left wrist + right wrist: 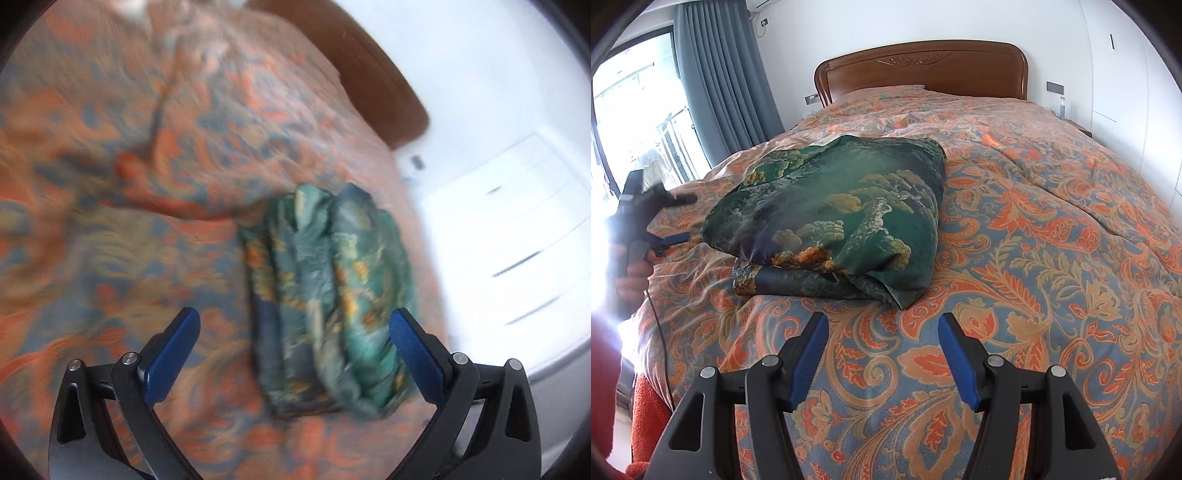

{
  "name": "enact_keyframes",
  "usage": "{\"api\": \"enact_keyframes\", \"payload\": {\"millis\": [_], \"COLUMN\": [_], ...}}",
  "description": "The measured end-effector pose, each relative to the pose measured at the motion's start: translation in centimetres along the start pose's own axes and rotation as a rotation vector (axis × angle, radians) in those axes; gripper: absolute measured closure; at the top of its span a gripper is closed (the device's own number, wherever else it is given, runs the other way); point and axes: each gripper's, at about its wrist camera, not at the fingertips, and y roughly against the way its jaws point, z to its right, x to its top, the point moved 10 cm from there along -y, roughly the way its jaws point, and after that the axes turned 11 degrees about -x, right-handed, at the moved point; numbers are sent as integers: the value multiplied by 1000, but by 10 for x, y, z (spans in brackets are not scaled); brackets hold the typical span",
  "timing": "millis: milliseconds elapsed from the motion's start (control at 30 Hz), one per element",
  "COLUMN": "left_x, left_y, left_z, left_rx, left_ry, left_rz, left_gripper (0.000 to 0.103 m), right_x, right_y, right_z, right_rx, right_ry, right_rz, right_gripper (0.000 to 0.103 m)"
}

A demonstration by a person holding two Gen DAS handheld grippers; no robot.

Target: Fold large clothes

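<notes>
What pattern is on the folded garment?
Dark green with golden tree-like motifs, clearest in the right wrist view: folded garment.

We record a bed under an orange-and-blue paisley quilt (1015,229), a carved brown wooden headboard (923,70) against a white wall (879,22), grey-blue pleated curtains (720,74) beside a bright glazed balcony door (631,110), and white drawer fronts (517,229).

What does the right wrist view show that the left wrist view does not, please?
Only the right wrist view shows the grey-blue curtain, the bright window, the left gripper seen from outside, and the open right gripper.

Only the left wrist view, which is blurred, shows the white drawer unit and the stacked folds along the garment's edge.

Both show the folded green patterned garment lying ungripped on the orange paisley bedspread, and the brown wooden headboard.
</notes>
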Motion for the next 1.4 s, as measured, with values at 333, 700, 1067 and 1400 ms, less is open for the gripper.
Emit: {"api": "enact_keyframes", "payload": {"millis": [333,700,1067,1400], "left_x": [13,8,-13,-25], "left_y": [-80,-93,-131,-146], "left_z": [-27,-47,-30,-39], "left_rx": [-95,-105,-48,5], "left_ry": [207,250,146,94], "left_rz": [-68,-111,-235,-297], "left_gripper": [7,17,19,52], "right_x": [4,28,41,84], "right_y": [-2,-18,-34,-135], "right_z": [4,34,57,57], "right_rx": [-2,6,14,380], "right_ry": [-5,-115,-178,-340], "right_rz": [-9,-20,-32,-303], "right_gripper": [40,40,40,27]}}
